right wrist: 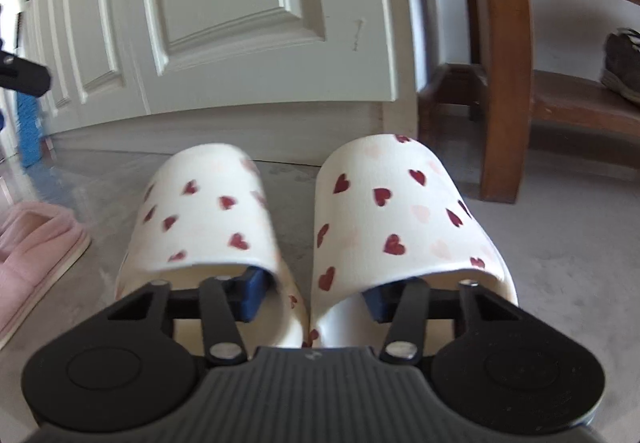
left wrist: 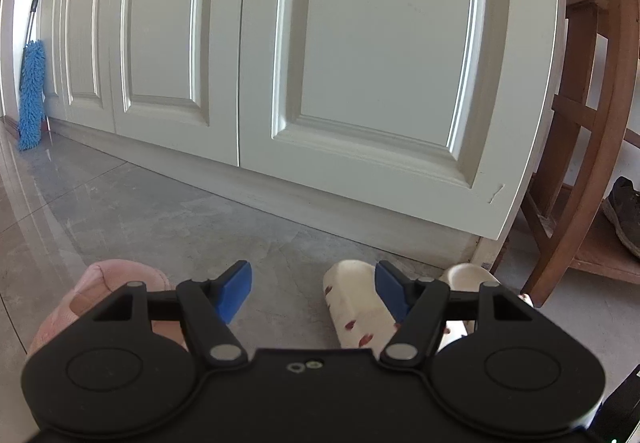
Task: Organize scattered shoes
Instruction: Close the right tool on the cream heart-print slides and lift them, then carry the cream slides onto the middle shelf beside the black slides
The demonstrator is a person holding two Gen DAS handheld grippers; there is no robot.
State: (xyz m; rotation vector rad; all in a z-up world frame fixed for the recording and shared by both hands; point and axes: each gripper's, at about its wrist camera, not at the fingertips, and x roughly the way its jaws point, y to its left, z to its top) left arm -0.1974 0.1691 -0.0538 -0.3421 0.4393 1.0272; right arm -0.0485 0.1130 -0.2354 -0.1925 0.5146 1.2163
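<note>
White slippers [right wrist: 400, 203] in part-closed right tool [right wrist: 314, 295]

**Both grippers low, pointing forward and down**

The left gripper [left wrist: 314, 289] tilts down toward the floor, its blue fingers [left wrist: 236, 289] spread wide with nothing between them. The right gripper [right wrist: 316, 293] slants down too, one finger [right wrist: 252, 293] tucked inside each of the two slippers [right wrist: 404, 211], the slippers' inner walls between them.
</note>
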